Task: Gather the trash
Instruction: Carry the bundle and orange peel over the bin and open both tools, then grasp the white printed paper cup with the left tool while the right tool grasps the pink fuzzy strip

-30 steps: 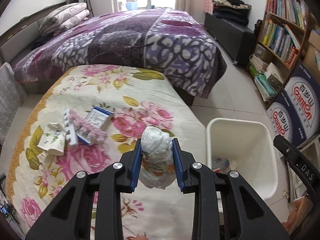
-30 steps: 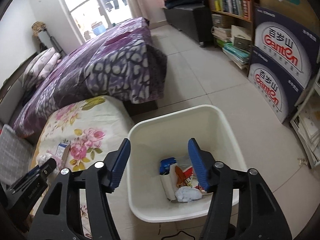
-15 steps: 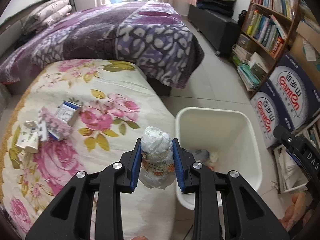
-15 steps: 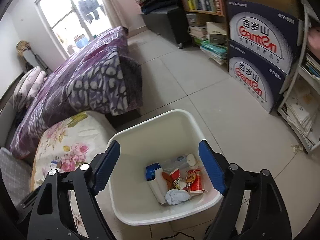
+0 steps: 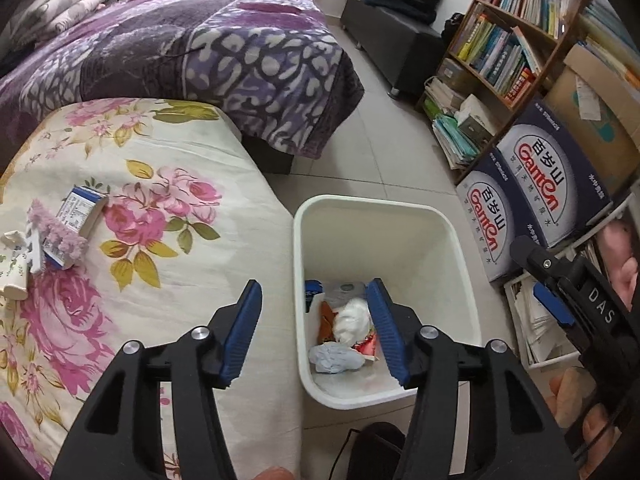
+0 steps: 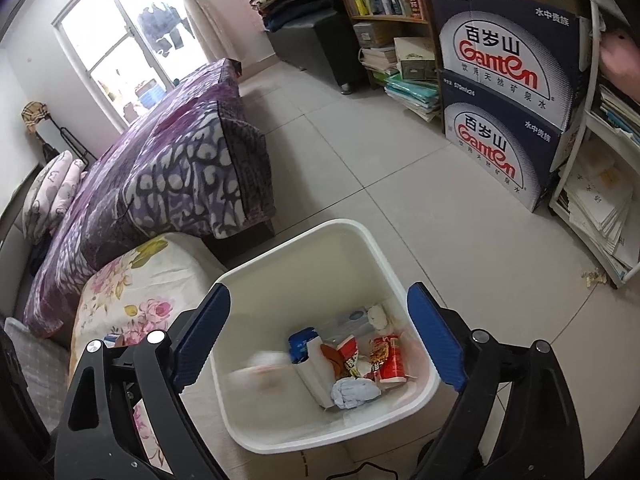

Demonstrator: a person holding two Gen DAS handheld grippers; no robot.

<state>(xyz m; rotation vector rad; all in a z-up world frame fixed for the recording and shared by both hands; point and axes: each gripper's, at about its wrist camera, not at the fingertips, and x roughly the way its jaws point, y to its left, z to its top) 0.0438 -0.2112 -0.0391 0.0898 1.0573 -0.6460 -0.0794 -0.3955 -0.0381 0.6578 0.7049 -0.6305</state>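
Observation:
My left gripper (image 5: pixel 314 284) hangs over the white bin (image 5: pixel 460 248), its jaws opening with nothing between them. The crumpled white bag (image 5: pixel 352 320) is below them inside the bin, and shows as a falling blur (image 6: pixel 260 364) in the right wrist view. My right gripper (image 6: pixel 319 288) is also above the bin (image 6: pixel 384 252), jaws opening and empty. In the bin lie a red cup (image 6: pixel 390 360), a blue-grey wad (image 6: pixel 354 392) and a blue-topped carton (image 6: pixel 304 344). On the floral cover (image 5: pixel 180 280) rest a blue-white box (image 5: pixel 80 208), a pink fuzzy piece (image 5: pixel 60 232) and a white pack (image 5: pixel 12 264).
A bed with a purple blanket (image 5: pixel 200 40) stands behind the floral cover. A bookshelf (image 5: pixel 512 48), stacked Ganten cartons (image 5: pixel 536 200) and paper piles line the right wall. Tiled floor (image 6: pixel 400 168) lies open beyond the bin. A black bench (image 5: pixel 392 36) sits at the back.
The left gripper opened and let go of the white bag, which dropped into the bin. The right gripper's jaws spread wider. Both views swung further over the bin.

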